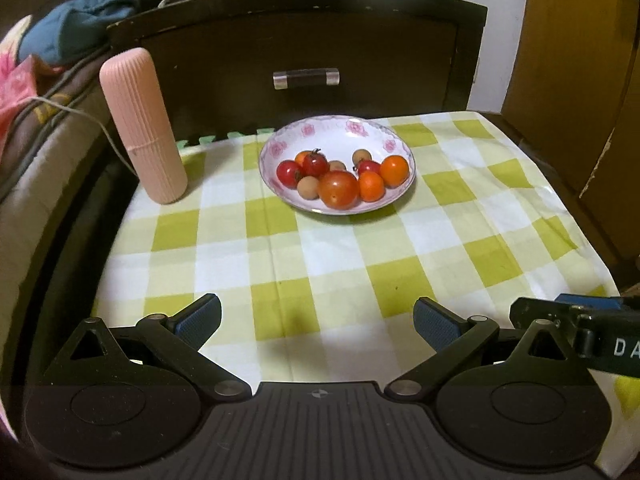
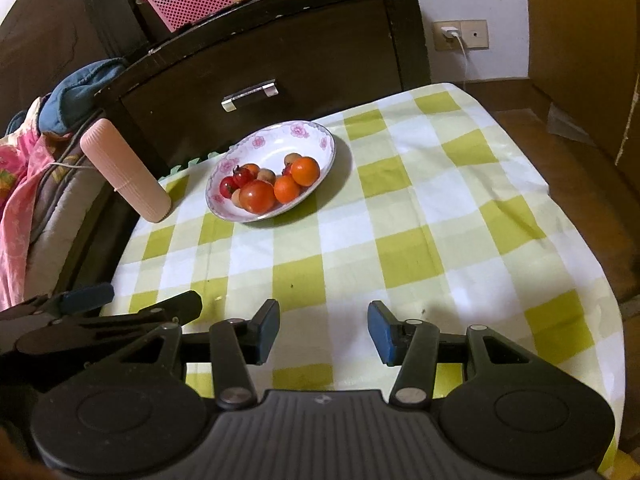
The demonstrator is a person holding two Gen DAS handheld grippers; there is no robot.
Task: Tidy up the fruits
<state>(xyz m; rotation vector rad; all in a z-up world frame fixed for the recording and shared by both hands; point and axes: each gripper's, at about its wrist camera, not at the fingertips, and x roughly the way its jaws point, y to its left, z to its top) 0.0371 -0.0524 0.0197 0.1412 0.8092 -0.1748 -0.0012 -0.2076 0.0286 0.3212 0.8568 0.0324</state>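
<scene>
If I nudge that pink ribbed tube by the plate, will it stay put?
Probably not. The tube stands tall and narrow on a small base, on loose cloth, so it would likely tip. Being round, it may then roll. It looks like light plastic.

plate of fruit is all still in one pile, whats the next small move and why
Probably ease the right gripper forward toward the plate: both grippers hang empty and open over the checked cloth, well short of the fruit.

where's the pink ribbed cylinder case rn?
The pink ribbed cylindrical case stands upright at the checked tablecloth's far-left corner, left of the floral white plate of fruit, apart from it, by the dark drawer front.
</scene>
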